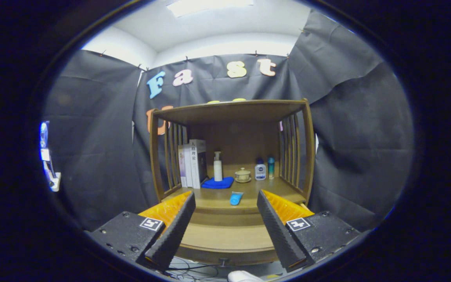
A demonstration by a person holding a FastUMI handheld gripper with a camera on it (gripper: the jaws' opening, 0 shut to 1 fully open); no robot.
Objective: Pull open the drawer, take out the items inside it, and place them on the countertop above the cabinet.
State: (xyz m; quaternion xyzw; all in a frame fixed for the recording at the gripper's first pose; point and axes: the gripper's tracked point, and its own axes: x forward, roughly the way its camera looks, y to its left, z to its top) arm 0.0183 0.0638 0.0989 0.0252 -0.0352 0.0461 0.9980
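The gripper [225, 219] is spread wide with nothing between its two fingers [172, 231], each a black wedge with a finely ribbed inner face, backed by orange ridged plastic and a matte black block studded with screws. It faces a brown wooden cabinet [307, 156], whose sides are slatted with thin curved bars under a flat top board.

The drawer [227, 241] sits below the cabinet's countertop [217, 197], between the fingers; its smooth front panel carries a small dark knob [222, 259] at the lower middle, and whether it is pulled out at all I cannot tell.

On the countertop, a small blue tube [236, 198] lies near the front edge, just ahead of the fingers. Farther back rests a folded blue cloth [218, 183] with a slim white pump bottle [218, 167] standing on it. To the cabinet's left side stand several upright books [192, 163] (pale spines, one dark cover). Right of the cloth sits a squat cream lidded cup [242, 175] on a saucer, then a white bottle with a blue cap [260, 169] and a slender teal cylinder [271, 167], close together near the right slats.
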